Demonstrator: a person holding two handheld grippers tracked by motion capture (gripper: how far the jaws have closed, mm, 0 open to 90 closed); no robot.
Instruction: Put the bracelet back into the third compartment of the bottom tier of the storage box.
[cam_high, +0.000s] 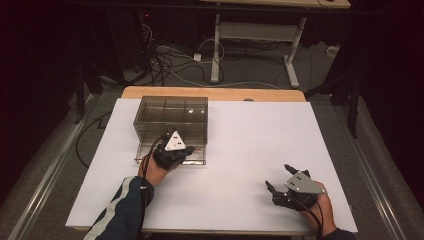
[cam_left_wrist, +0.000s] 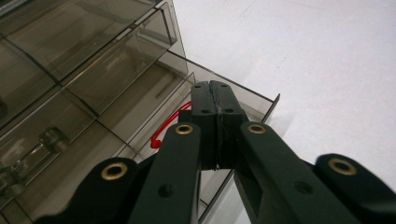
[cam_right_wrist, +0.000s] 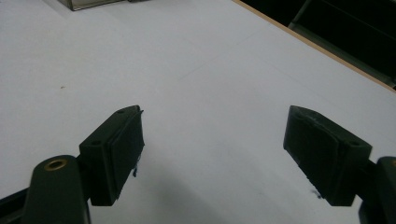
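Smoky clear drawer cabinet (cam_high: 171, 124), bottom drawer (cam_left_wrist: 243, 100) pulled open.

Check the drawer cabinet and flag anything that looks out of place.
One low drawer of the clear drawer cabinet stands pulled out, while the others sit flush. A red item lies in it. The left hand-held gripper, shut, sits over that drawer.

Left tool (cam_high: 186, 151) pinched closed; right tool (cam_high: 279, 177) spread wide.

White-topped table (cam_high: 240, 150) carries a clear drawer cabinet (cam_high: 170, 117).
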